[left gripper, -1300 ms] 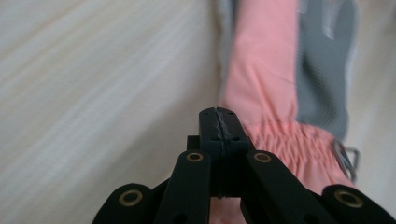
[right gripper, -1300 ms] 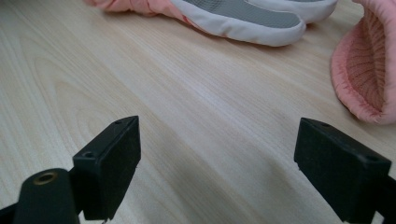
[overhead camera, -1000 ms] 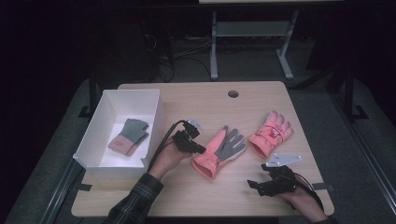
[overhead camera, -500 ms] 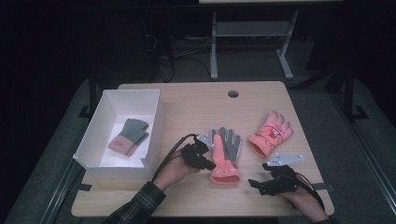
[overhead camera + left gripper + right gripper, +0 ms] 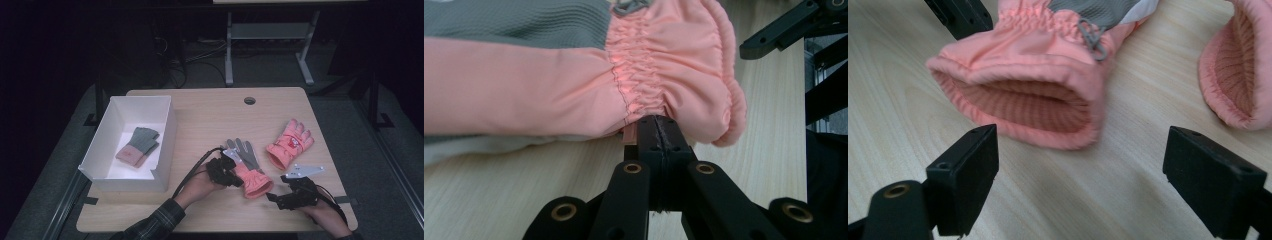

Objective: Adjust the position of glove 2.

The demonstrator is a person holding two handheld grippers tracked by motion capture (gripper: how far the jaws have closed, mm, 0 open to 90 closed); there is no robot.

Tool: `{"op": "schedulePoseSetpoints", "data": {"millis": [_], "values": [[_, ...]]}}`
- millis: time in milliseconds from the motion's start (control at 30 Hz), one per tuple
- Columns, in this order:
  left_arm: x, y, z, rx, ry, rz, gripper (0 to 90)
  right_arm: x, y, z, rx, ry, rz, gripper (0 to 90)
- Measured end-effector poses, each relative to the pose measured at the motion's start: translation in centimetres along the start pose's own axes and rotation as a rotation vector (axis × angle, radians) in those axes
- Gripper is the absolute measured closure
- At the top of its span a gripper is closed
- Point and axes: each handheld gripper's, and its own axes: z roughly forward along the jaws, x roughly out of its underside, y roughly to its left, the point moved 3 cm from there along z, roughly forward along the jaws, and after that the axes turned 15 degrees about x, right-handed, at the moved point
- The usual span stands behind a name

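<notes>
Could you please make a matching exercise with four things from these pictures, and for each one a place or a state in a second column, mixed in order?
Things:
1. small glove
2. grey-palmed pink glove
3. pink glove
4. right gripper

Places or states:
A. lies on the table, palm side down, touched by no gripper
B. jaws wide open, near an open cuff
C. lies inside the white box
D. pinched at its cuff by the left gripper

Right pairs: 1-C, 2-D, 3-A, 4-B.
</notes>
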Motion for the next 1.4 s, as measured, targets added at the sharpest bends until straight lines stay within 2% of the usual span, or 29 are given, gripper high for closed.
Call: {"op": "schedulePoseSetpoints", "data": {"millis": [100,200,367,433,567,667,767,800,867,1000,1067,1133,1233,1300,1400], "values": [[-0.2,-0.2,0.2,-0.001,0.001,0.008,89.6,0.0,0.0,0.0,0.001,-0.001,-0.010,14.3],[0.0,-0.2,-0.1,-0.014,0.010,0.011,89.5,0.1,0.0,0.0,-0.002,-0.001,0.003,14.3],[0.8,-0.5,-1.6,-0.038,-0.016,0.005,83.7,0.2,-0.1,-0.1,0.000,-0.004,0.002,14.3],[1.2,-0.6,-2.2,-0.052,-0.025,0.008,75.7,0.1,-0.2,-0.1,0.005,-0.001,0.007,14.3],[2.3,-1.0,-3.4,-0.094,-0.053,0.001,53.6,0.1,0.0,-0.3,0.008,0.003,0.001,14.1],[3.5,-1.3,-4.0,-0.134,-0.050,0.005,43.6,-0.1,-0.2,-0.4,0.010,0.011,0.012,14.0],[4.6,-1.3,-4.6,-0.174,-0.080,0.007,32.8,-0.3,-0.5,-0.8,0.035,0.023,0.019,14.0],[5.0,-1.4,-4.8,-0.181,-0.086,0.004,29.9,-0.5,-0.7,-1.0,0.046,0.026,0.019,14.0],[5.7,-1.6,-5.1,-0.194,-0.112,-0.006,26.3,-0.5,-0.9,-1.3,0.032,0.033,0.046,13.8],[6.9,-2.1,-5.4,-0.202,-0.126,-0.012,22.0,-0.4,-0.8,-1.3,0.036,0.048,0.044,14.8],[7.6,-2.3,-5.3,-0.201,-0.137,-0.028,20.9,-0.5,-0.7,-1.4,0.043,0.058,0.054,20.4],[8.1,-2.5,-5.4,-0.207,-0.136,-0.023,20.1,-0.6,-0.9,-1.6,0.060,0.057,0.062,27.9],[8.5,-2.5,-5.6,-0.214,-0.138,-0.037,16.5,-0.8,-1.4,-1.8,0.074,0.062,0.092,45.5],[8.7,-2.3,-5.7,-0.214,-0.145,-0.047,14.5,-1.2,-1.6,-1.9,0.084,0.038,0.098,56.0],[8.7,-2.3,-5.7,-0.219,-0.158,-0.045,13.3,-2.2,-2.1,-1.9,0.076,0.028,0.109,74.2]]}}
